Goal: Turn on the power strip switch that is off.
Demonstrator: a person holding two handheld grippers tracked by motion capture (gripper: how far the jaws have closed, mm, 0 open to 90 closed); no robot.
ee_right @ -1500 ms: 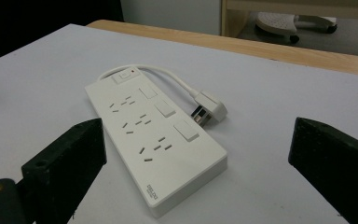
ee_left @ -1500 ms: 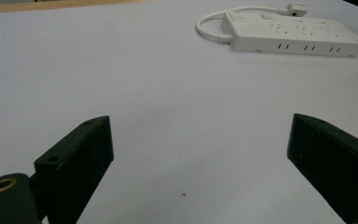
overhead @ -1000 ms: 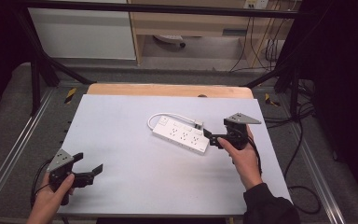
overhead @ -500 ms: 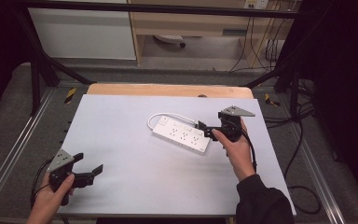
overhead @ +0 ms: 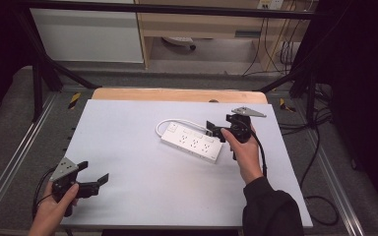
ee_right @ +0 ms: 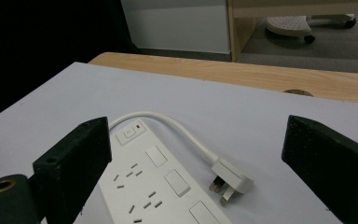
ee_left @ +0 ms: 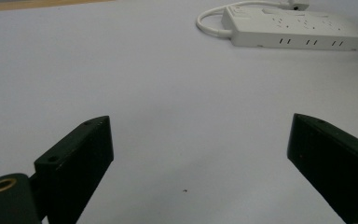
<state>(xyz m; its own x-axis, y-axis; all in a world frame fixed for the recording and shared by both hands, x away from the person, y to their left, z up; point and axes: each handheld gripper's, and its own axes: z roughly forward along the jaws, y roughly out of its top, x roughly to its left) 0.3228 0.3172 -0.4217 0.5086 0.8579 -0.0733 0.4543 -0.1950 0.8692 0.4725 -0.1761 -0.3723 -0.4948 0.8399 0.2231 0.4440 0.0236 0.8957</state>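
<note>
Plug (ee_right: 230, 181) lies flat on tabletop (ee_right: 270, 121), just ahead between spread fingers (ee_right: 72, 161) of right gripper (overhead: 215, 131), beside power strip (overhead: 192, 143). Jaws just closing slightly, nothing pinched. Advice: lower, center fingers on plug body, avoid cord (ee_right: 186, 133). Left gripper (overhead: 94, 179) spread, idle.

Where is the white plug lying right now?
In the right gripper view, the plug lies on the table beside the power strip, ahead between the right gripper's open jaws.
</note>
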